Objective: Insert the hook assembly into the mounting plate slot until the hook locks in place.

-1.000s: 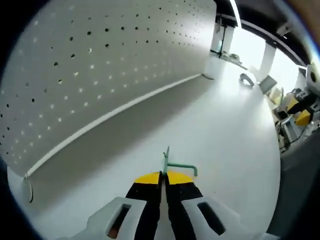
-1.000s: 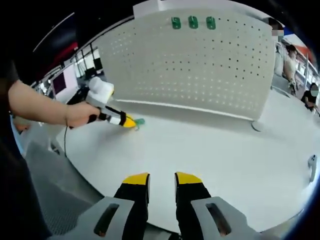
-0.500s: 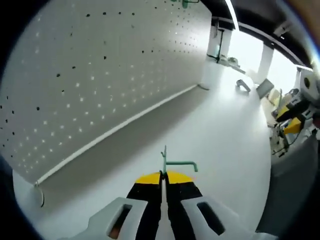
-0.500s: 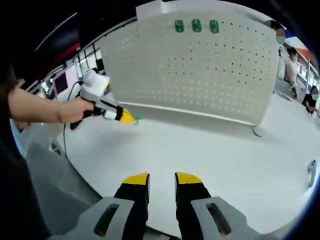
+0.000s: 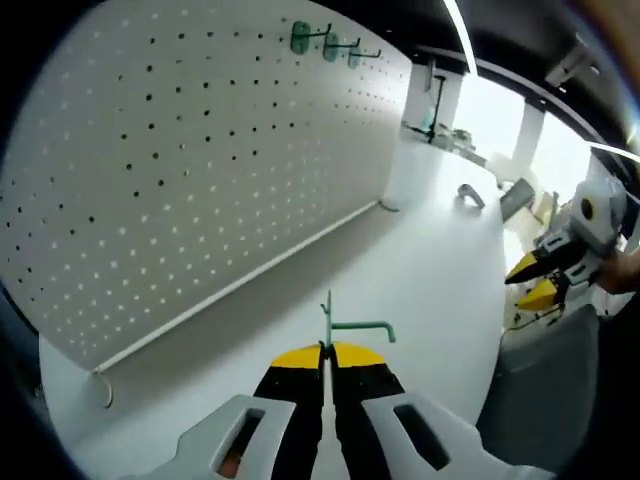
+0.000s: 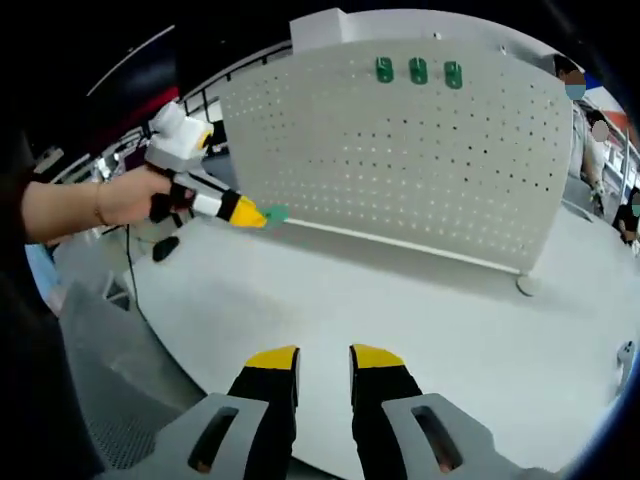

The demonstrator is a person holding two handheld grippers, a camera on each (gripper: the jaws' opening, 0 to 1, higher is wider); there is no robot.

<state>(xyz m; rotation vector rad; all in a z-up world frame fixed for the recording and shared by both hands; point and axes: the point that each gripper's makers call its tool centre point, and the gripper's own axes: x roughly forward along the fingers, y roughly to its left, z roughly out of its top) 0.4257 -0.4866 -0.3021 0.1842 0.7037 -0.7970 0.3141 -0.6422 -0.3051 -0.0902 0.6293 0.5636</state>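
Green hook point(image 5: 345, 327), one, held in the left gripper point(image 5: 326, 352): jaws pressed together on its flat back-plate, the bent arm sticking out to the right in the left gripper view. In the right gripper view the same hook point(image 6: 275, 213) shows as a green tip at the yellow jaw ends, carried in the air at far left, above the table point(image 6: 400, 310) and near the lower left part of the board point(image 6: 400, 160).

Board: one, white, perforated, standing upright at the far side of the table, with a ledge along its foot.

Hooks already mounted: three, green, in a row near the top edge of the board point(image 6: 418, 70); in the left gripper view they sit high on the board point(image 5: 327, 43).

Right gripper point(image 6: 324, 360): one, jaws apart with a narrow gap, holding nothing, low over the near table edge. It also appears at far right in the left gripper view point(image 5: 532, 281).

Small grey item point(image 5: 469, 195): one, lying on the far table; too small to identify.

Step in hand, as judged: carrying the hook toward the board; insertion not yet begun. Next move calls for raising the hook to a free hole, probably beside the mounted row, squaring the back-plate to the board, then pushing in until it seats. The right gripper needs only to stay clear.
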